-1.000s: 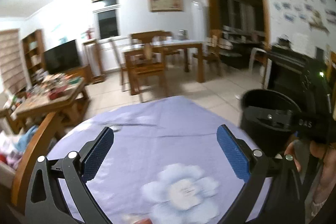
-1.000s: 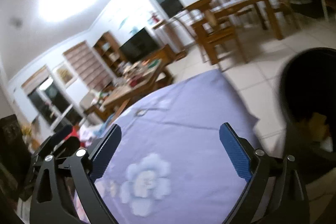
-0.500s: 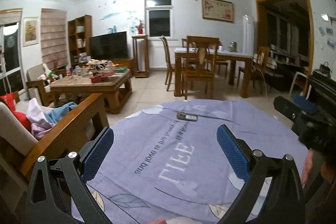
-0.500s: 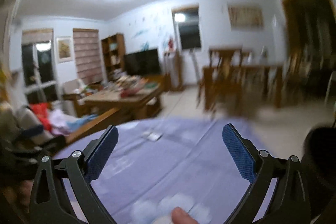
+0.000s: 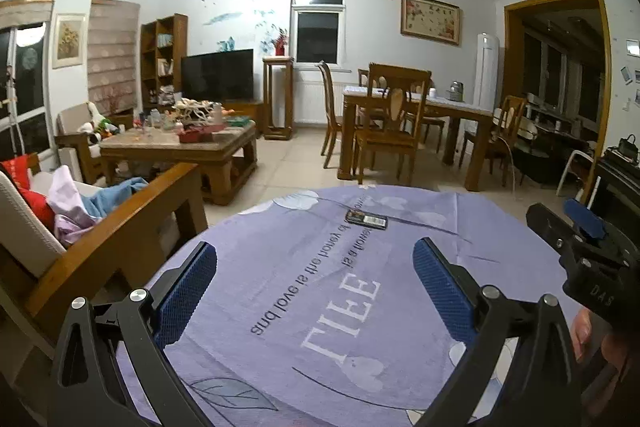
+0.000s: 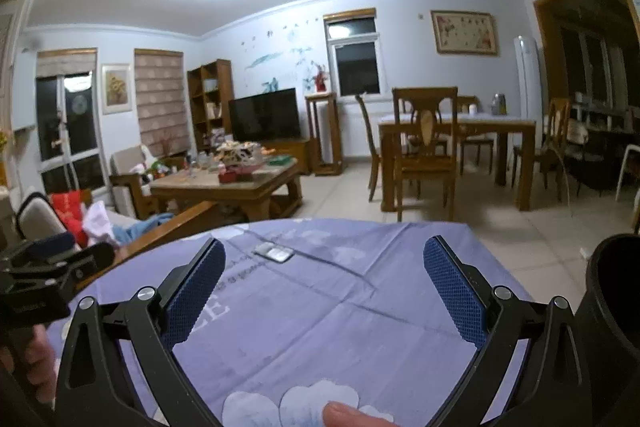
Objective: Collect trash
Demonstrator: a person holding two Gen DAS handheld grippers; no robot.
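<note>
A small flat dark packet [image 5: 366, 219] lies near the far edge of the round table with the lilac cloth [image 5: 304, 291]; it also shows in the right wrist view [image 6: 274, 252]. My left gripper [image 5: 314, 277] is open and empty above the cloth, well short of the packet. My right gripper [image 6: 324, 281] is open and empty, also short of it. A black trash bin [image 6: 612, 291] stands at the right edge of the right wrist view. The right gripper shows at the right in the left wrist view [image 5: 576, 235].
A wooden armchair [image 5: 120, 227] with clothes stands left of the table. A cluttered coffee table [image 5: 180, 147] and a dining table with chairs [image 5: 400, 123] are farther back across the tiled floor.
Both grippers have tilted up and swung left, away from the bin. The packet and the room are now in view. Both jaws stay open.
</note>
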